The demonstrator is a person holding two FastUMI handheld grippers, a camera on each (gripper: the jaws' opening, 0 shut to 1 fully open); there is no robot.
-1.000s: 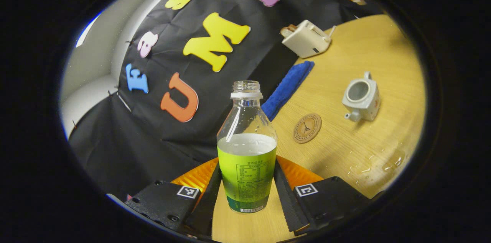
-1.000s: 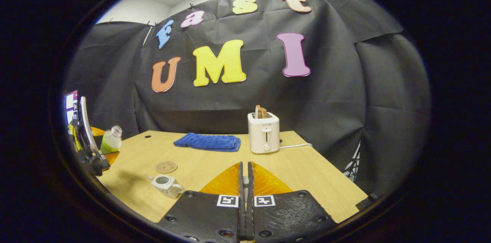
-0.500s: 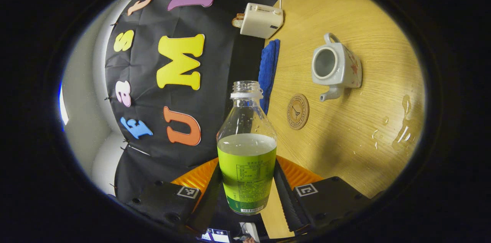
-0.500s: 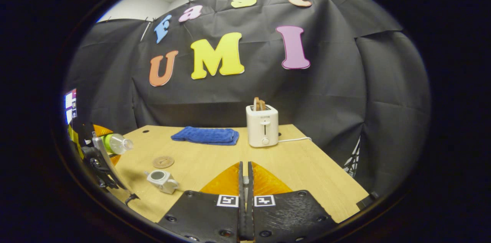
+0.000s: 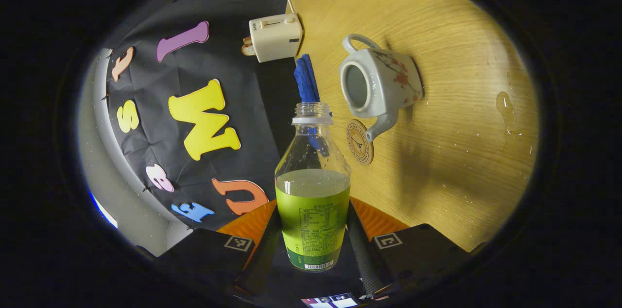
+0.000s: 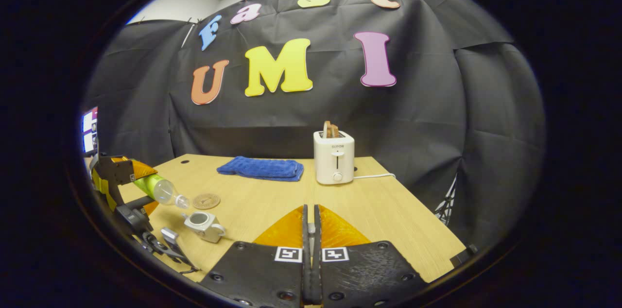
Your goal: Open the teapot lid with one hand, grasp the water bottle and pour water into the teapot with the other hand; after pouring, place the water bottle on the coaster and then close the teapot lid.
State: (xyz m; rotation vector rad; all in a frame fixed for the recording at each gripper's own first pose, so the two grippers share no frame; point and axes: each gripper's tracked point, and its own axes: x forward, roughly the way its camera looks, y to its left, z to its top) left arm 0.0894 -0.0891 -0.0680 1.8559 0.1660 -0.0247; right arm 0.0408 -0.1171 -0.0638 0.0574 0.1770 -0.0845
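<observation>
On the wooden table [image 6: 272,206], against the black cloth wall, the left gripper [image 6: 121,177] clamps its jaws on the tilted water bottle [image 5: 312,191] above the lidless teapot [image 6: 203,225]. The coaster [image 6: 206,200], blue towel [image 6: 261,168] and toaster [image 6: 334,162] follow. The right gripper [image 6: 309,249] has its jaws pressed together.

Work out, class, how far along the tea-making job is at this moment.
Done: the teapot stands open, lid off. In hand: the left gripper holds the uncapped water bottle, tipped mouth-down toward the teapot in the right gripper view; no stream is visible. Left: finishing the pour, setting the bottle on the coaster, closing the lid.
</observation>
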